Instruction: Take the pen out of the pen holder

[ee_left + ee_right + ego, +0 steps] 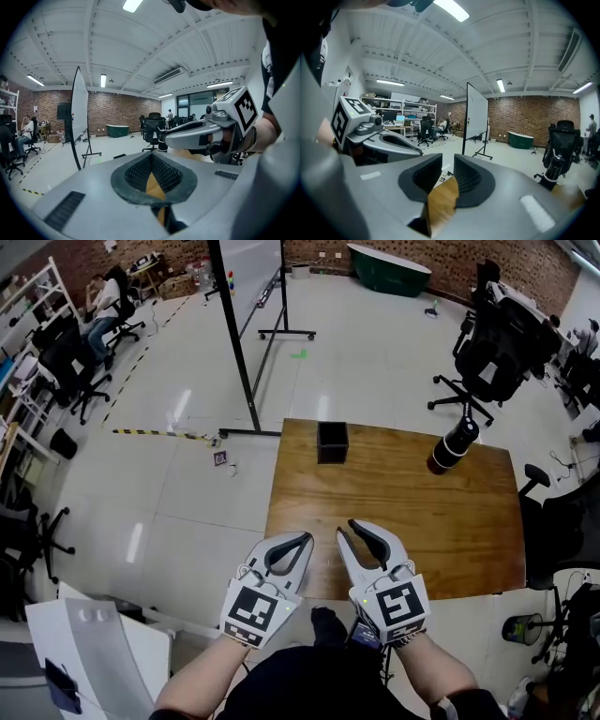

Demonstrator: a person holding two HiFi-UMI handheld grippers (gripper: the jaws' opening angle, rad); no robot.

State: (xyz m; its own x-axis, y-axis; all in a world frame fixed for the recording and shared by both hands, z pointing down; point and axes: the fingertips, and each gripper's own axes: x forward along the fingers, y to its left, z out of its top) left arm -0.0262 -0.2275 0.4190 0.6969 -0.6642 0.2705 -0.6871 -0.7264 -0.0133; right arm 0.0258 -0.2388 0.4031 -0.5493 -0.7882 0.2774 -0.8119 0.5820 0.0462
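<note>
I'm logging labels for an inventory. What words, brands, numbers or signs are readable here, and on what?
No text can be read.
On the left gripper and right gripper: only black-and-white square markers, no letters.
On the bottle: any label is too small to read.
On the whiteboard: nothing legible.
On the pen holder: plain black, no print visible.

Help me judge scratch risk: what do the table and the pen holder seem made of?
Table: likely wood or veneer, satin; brown grain streaks and soft sheen. Pen holder: matte black, no glare; plastic or metal, too small to tell.
</note>
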